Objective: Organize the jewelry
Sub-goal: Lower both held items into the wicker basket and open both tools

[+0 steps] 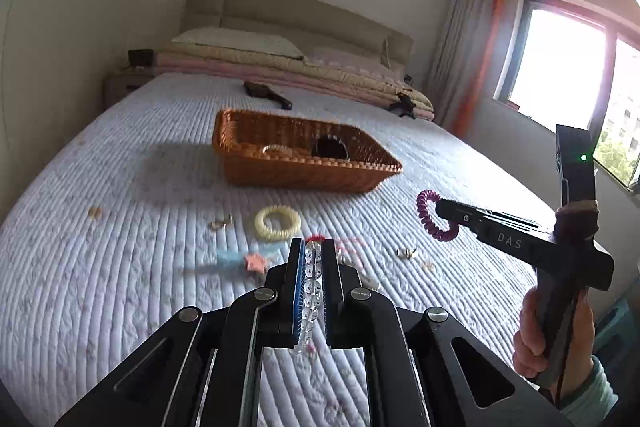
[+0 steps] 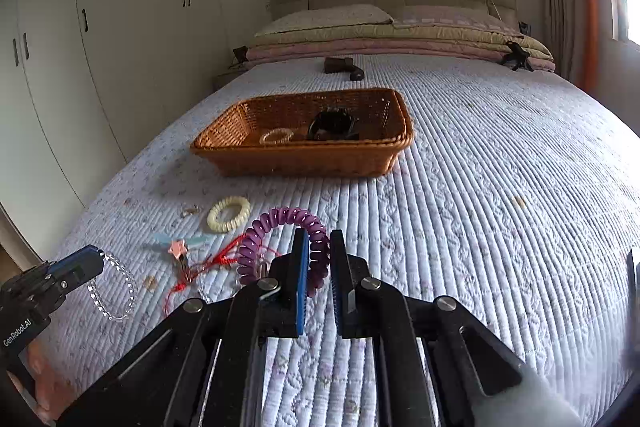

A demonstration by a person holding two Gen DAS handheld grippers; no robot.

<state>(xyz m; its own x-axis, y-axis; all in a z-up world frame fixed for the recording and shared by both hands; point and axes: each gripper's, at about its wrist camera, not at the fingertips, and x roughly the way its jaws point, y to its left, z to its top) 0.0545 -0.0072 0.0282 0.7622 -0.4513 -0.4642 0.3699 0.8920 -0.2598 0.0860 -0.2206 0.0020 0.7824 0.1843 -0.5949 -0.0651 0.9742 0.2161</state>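
left gripper: pinched tight on a clear bead bracelet, held up over the bed.
cream ring: lay flat on the bed, near the red string.
basket: sat behind, a pale bracelet inside.
right gripper: squeezed shut on a purple coil band.

Black left gripper with blue-padded fingers, silver screws.
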